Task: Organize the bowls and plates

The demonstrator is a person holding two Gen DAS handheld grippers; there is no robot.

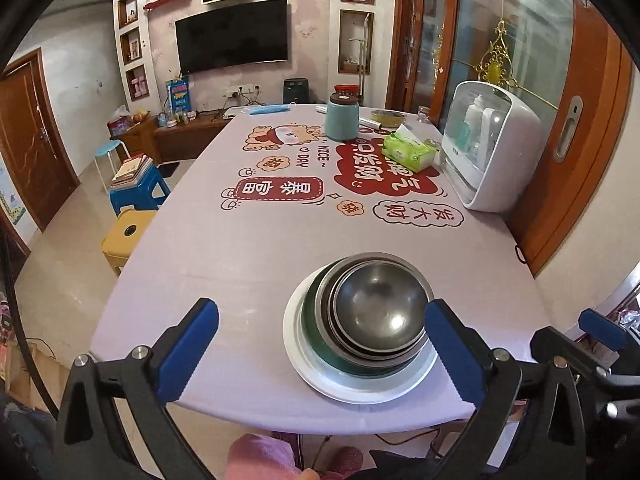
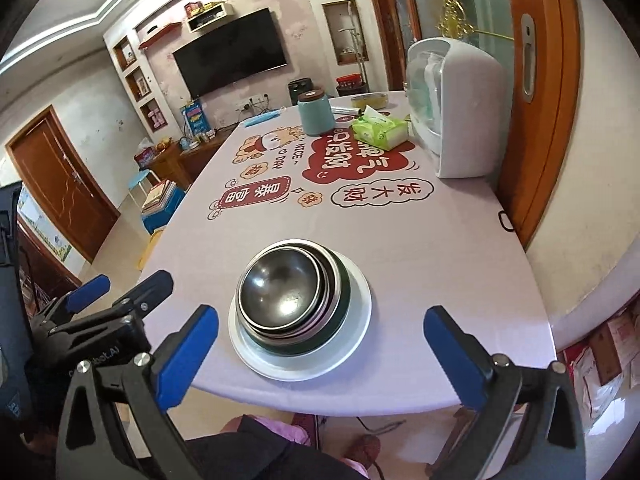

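Note:
A stack of steel bowls [image 1: 376,310] nested in a dark green bowl sits on a white plate [image 1: 310,372] near the table's front edge. It shows in the right wrist view too: bowls [image 2: 280,294], plate [image 2: 356,332]. My left gripper [image 1: 320,354] is open and empty, held above the front edge, its right finger [image 1: 454,352] close beside the stack. My right gripper [image 2: 320,354] is open and empty, just in front of the plate. Each gripper shows at the edge of the other's view.
On the far part of the lilac table [image 1: 240,248] stand a teal jar [image 1: 342,116], a green tissue pack [image 1: 408,152] and a white cabinet-like appliance [image 1: 488,148] by the right wall. Blue and yellow stools [image 1: 136,194] stand to the left.

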